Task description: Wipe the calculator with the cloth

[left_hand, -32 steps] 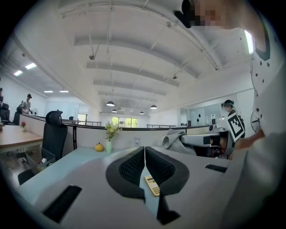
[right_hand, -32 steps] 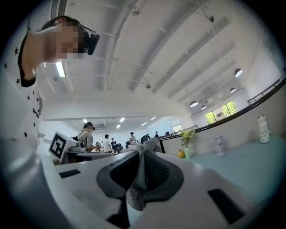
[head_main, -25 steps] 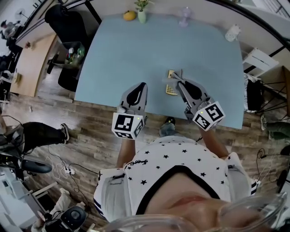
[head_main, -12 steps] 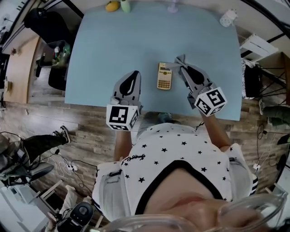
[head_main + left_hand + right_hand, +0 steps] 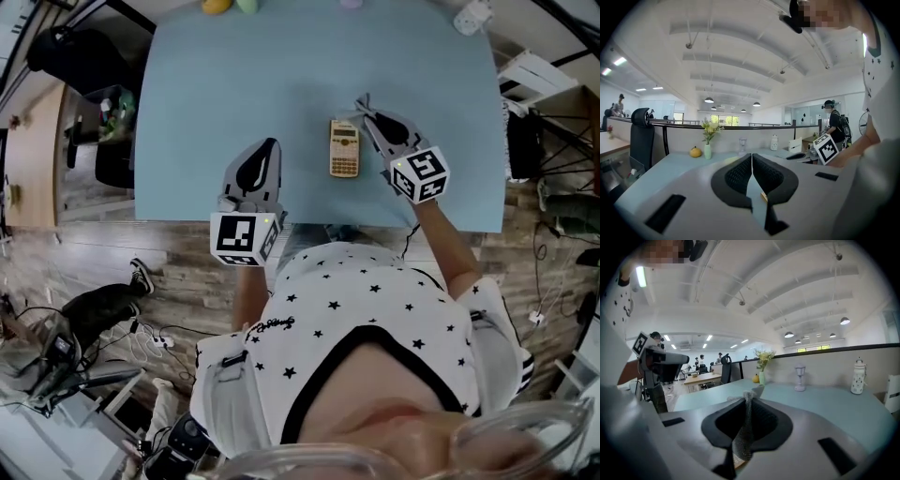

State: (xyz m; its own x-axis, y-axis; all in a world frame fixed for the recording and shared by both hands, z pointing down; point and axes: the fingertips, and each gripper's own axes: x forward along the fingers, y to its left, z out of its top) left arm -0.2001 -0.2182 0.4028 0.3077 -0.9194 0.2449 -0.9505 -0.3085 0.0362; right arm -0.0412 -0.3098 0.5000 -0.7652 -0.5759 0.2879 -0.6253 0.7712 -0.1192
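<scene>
one calculator [image 5: 344,149] lies near the table's [image 5: 234,66] front edge, open tabletop beyond; left gripper [image 5: 270,143] pressed together, well apart; right gripper [image 5: 369,114] pinches the cloth [image 5: 746,427] beside it.

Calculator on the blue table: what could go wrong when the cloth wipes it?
1. The small gold-coloured calculator lies loose on the pale blue table. The left hand-held gripper is shut and empty off to one side, not steadying it, so a wipe might push it sliding.
2. The right hand-held gripper pinches only a thin fold of grey mesh cloth, so its hard tips might rub the keys.
</scene>
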